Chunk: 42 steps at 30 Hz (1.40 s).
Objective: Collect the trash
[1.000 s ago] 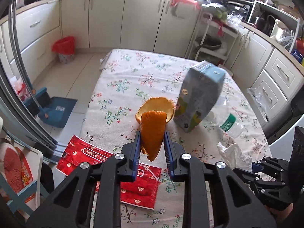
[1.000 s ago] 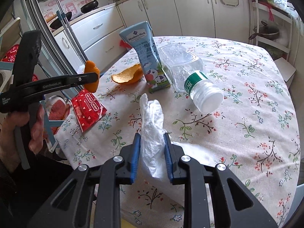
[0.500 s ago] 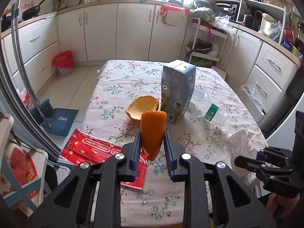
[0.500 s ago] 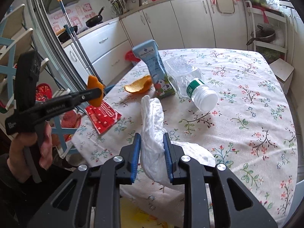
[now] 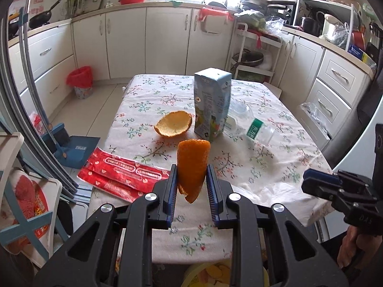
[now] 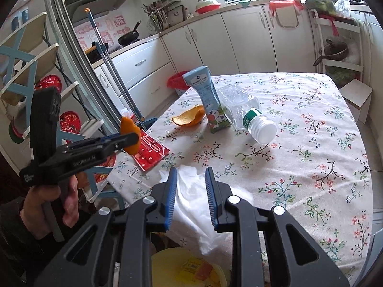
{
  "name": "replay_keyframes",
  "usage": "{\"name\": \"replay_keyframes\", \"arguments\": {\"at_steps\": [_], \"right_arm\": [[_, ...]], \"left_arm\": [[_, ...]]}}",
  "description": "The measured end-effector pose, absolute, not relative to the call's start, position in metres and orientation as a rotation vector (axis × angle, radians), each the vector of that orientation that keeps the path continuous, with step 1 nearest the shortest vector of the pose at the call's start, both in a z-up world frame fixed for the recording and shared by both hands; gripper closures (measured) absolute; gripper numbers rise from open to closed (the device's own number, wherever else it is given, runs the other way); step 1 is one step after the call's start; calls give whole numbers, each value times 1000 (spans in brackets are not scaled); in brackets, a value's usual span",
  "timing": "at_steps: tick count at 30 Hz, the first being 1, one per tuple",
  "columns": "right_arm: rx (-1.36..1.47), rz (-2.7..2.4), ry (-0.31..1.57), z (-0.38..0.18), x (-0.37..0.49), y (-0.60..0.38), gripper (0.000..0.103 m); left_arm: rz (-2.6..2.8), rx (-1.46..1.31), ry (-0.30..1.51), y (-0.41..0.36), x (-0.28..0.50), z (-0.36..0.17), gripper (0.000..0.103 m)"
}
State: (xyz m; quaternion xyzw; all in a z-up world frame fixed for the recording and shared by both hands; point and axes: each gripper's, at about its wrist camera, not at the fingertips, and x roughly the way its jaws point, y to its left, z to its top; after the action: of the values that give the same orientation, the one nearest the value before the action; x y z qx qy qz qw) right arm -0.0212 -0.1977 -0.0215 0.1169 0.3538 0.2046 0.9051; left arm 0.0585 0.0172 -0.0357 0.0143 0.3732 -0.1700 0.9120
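Note:
My left gripper (image 5: 191, 186) is shut on an orange peel (image 5: 192, 165) and holds it above the table's near edge; it also shows in the right wrist view (image 6: 130, 136). My right gripper (image 6: 191, 191) is open, its jaws apart, with a white tissue (image 6: 191, 203) loose between and below them, hanging over the table edge. Below both grippers stands a yellow bin (image 6: 189, 266) with scraps in it. On the floral table (image 5: 263, 162) lie a second orange peel (image 5: 173, 126), a red wrapper (image 5: 122, 178), a blue milk carton (image 5: 211, 105) and a plastic bottle (image 5: 253, 129).
A red-lined trash can (image 5: 80, 85) stands by the cabinets. A blue dustpan and broom (image 5: 69, 146) lie at the table's left. Chairs with red cushions (image 6: 47, 95) stand at the left. White cabinets surround the room.
Both grippers pulled back from the table towards its near edge. My right gripper opened and let go of the tissue, which has dropped lower. The left still holds the peel.

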Motion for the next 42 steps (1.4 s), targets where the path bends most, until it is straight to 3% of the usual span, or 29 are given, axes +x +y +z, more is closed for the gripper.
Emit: {"name": "replay_keyframes", "arguments": {"at_steps": [2,4,5,6,9,16,17,19,20,21,22,42], "right_arm": [[237,425,740,-24,-23,-196,76],[237,437,756,-26,-23,-195,60],[233,440,763,-28,-22,-192,45],[222,436,766,-29,-20,-189,37],[192,445,822,-40,-13,-177,29],[33,417,931,-73,3,-144,28],[8,408,937,-74,3,-141,31],[-31,387,930,-75,2,-139,48],[-46,371,926,-75,1,-140,63],[-38,370,928,-74,1,-143,85],[-10,381,936,-74,2,-147,94],[234,477,831,-36,-95,-168,94]], "left_arm": [[-350,28,771,18,54,-37,81],[-347,15,776,20,51,-38,81],[-346,9,777,21,50,-38,81],[-346,2,778,22,50,-38,81],[-346,-5,780,24,48,-39,81],[-347,-20,780,29,48,-39,81],[-347,-25,779,30,48,-38,81],[-349,-35,778,32,49,-37,81],[-350,-36,777,32,48,-37,81],[-351,-35,776,31,48,-37,81],[-352,-33,775,31,47,-36,81],[-387,-94,756,49,-30,-35,81]]}}
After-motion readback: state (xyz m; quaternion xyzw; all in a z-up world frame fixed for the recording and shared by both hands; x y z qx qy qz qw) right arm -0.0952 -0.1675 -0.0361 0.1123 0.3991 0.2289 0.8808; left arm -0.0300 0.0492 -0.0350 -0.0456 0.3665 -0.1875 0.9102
